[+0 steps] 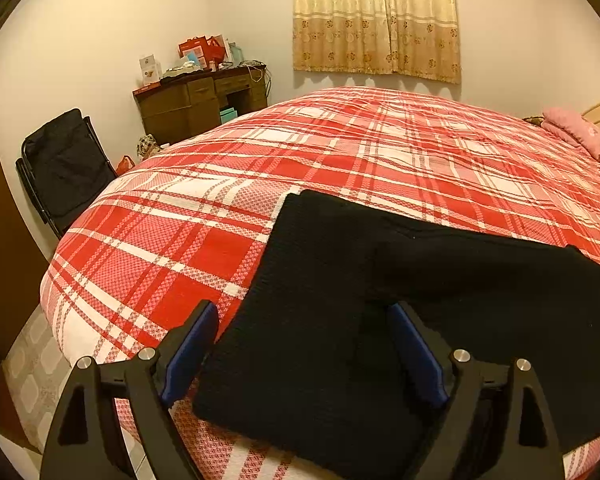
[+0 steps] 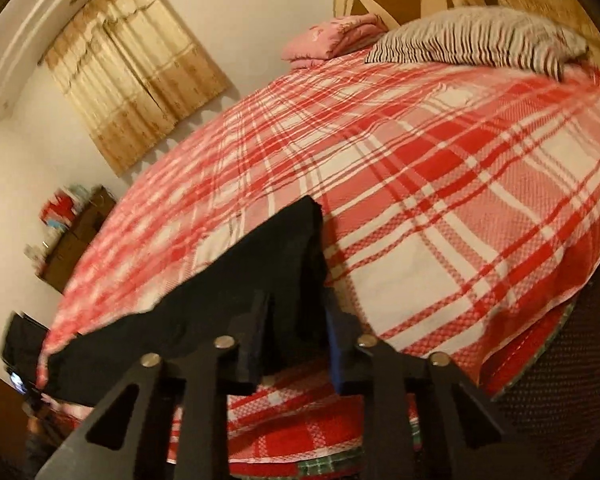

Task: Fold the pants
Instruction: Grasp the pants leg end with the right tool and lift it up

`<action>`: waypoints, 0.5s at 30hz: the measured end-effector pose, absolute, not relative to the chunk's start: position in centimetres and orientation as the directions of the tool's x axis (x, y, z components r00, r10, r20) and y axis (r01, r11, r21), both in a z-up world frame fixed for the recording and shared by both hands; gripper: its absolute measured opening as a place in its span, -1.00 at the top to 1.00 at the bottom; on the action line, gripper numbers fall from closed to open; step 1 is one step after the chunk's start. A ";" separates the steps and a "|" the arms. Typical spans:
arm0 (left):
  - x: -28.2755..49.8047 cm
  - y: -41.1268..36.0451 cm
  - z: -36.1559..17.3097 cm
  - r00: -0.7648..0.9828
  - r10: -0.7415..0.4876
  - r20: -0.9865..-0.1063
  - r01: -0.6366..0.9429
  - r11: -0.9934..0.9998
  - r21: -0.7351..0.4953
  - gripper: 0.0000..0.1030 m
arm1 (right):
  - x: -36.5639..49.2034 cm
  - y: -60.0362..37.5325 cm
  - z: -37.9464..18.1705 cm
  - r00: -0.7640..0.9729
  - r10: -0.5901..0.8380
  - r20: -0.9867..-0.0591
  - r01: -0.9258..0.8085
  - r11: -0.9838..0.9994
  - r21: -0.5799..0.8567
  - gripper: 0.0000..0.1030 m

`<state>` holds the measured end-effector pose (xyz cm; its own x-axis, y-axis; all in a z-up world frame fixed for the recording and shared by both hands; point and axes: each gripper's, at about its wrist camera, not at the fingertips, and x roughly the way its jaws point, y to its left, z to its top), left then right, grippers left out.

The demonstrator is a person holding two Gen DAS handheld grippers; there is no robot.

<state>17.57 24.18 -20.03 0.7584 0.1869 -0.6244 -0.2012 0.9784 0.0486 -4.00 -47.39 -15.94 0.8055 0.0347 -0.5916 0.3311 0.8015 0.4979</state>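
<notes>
I have the black pants spread on the bed, near its front edge, over the red and white plaid bedspread. Through the left wrist camera the left gripper stands wide, its 2 blue-padded fingers straddling the near part of the pants without pinching them; the left finger sits over the bedspread just beside the fabric edge, the right one over the black cloth. The pants look already folded over themselves, with a straight left edge and a corner pointing away from me.

Through the right wrist camera the view is tilted and somewhat blurred. My right gripper is narrower, with black fabric of the pants lying between its fingers; I cannot tell whether the pads actually clamp it. The pants run from there down to the left, along the bed's edge.

Farther off I see a pink folded blanket and a striped pillow at the headboard end, a yellow curtain on the wall, a cluttered wooden desk, and a black folding chair beside the bed.
</notes>
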 end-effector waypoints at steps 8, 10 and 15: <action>17.5 24.2 -20.0 0.758 0.186 -0.625 -0.201 0.978 0.048 -0.72 | -4.4 -45.8 -14.0 0.848 0.034 -0.528 0.280 0.817 0.503 0.66; 17.6 24.2 -20.1 0.758 0.186 -0.625 -0.201 0.978 0.047 -0.73 | -4.3 -45.2 -13.3 0.854 0.021 -0.520 0.273 0.833 0.482 0.66; 17.6 24.2 -20.1 0.759 0.184 -0.625 -0.198 0.979 0.048 -0.74 | -3.4 -43.3 -11.9 0.863 0.001 -0.504 0.244 0.874 0.420 0.67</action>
